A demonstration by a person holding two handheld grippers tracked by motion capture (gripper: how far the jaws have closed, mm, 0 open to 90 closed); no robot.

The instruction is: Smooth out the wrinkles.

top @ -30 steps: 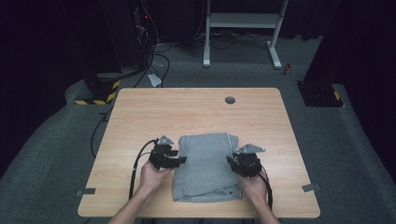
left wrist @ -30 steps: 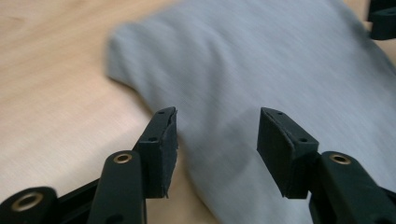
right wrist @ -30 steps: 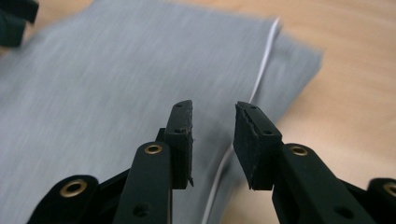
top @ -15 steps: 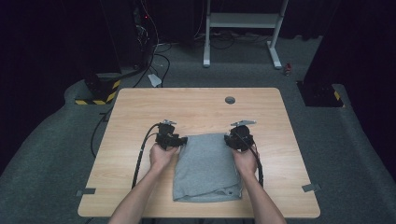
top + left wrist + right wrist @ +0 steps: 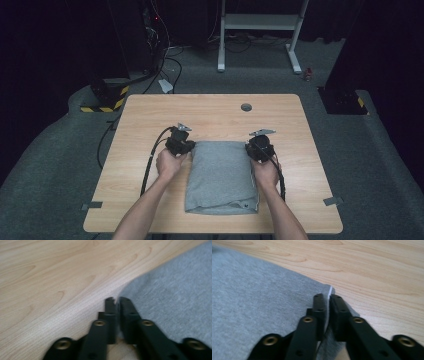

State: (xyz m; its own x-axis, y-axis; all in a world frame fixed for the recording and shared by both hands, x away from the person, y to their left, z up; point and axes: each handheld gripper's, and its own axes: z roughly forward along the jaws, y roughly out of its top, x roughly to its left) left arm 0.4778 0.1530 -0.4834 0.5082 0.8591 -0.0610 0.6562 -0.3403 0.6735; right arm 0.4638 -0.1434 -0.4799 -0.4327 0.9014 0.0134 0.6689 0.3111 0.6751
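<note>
- At the far left corner of the folded grey cloth, the left gripper has its jaws pinched on the fabric edge; the jaws have just been closing, with the cloth between them.
- In the left gripper view, the left gripper shows its two black jaws nearly together, with a thin fold of the cloth caught in the narrow gap at the corner.
- At the far right corner of the cloth, the right gripper is likewise clamped on the fabric edge; its jaws have also just been closing on the cloth.
- In the right gripper view, the right gripper holds a pale edge of the cloth upright between the jaw tips.
- The left hand and right hand hold the gripper bodies just beside the long sides of the cloth.
- The cloth lies flat as a rectangle on the near middle of the wooden table, its near edge close to the table's near rim.
- A cable trails from the left gripper across the table towards the near edge.
- A round grommet hole sits in the table top, well beyond the cloth.
</note>
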